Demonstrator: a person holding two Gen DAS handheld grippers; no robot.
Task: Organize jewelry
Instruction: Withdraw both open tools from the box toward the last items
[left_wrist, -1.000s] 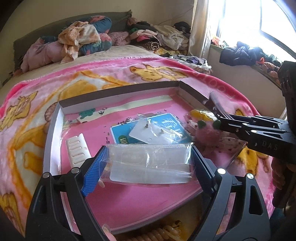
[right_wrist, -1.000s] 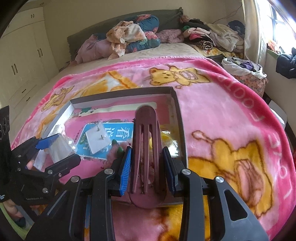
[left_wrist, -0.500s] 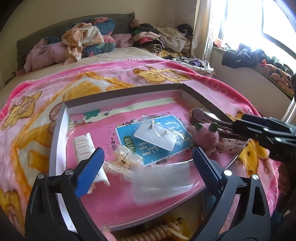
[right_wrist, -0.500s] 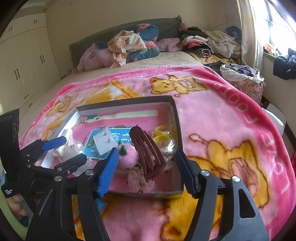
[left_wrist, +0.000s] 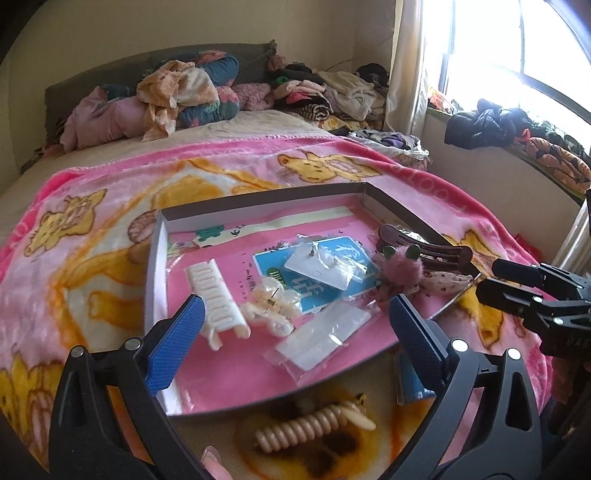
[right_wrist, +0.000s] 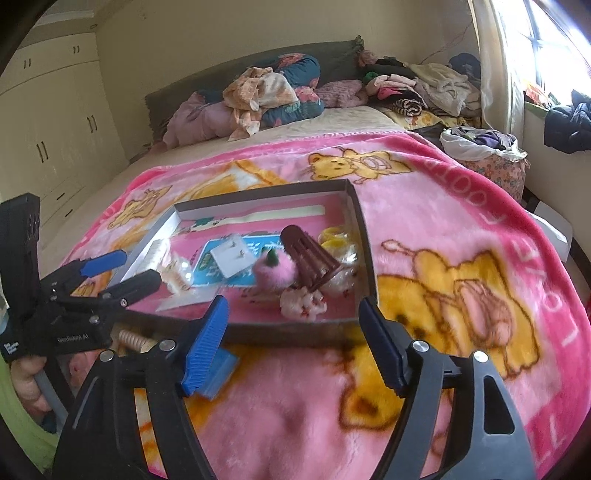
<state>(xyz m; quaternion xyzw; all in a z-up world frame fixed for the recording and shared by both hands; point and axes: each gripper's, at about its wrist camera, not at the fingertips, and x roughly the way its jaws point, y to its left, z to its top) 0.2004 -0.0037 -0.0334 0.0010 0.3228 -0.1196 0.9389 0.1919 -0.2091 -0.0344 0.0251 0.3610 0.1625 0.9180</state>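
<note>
Left wrist view: the near edge of the shallow box (left_wrist: 159, 236) is partly masked by the left gripper (left_wrist: 295, 336), and a fingertip is cut off at the bottom of the frame. The left gripper is angled down toward the box; its jaws are seen opening, spread wide, with nothing pinched. Inside the box, ahead of the gripper, a clear plastic packet (left_wrist: 325, 332) is lying flat; a white comb clip (left_wrist: 218, 295) is at the box's left, a translucent claw clip (left_wrist: 273, 302) beside it, an earring card (left_wrist: 325, 267) at centre, and a pink pom-pom (left_wrist: 400, 267) and brown hair clip (left_wrist: 428, 249) at the right wall. Outside the near wall a beige spiral hair tie (left_wrist: 306, 428) lies on the pink blanket (left_wrist: 92, 236). The right gripper (left_wrist: 517, 284) is seen just off the box's right corner.

Right wrist view: the right gripper (right_wrist: 291, 343) is held before the near wall of the box, jaws opening, nothing between them. The brown hair clip is leaning on the pom-pom in the box's right half. A small blue object under the left finger cannot be identified.
</note>
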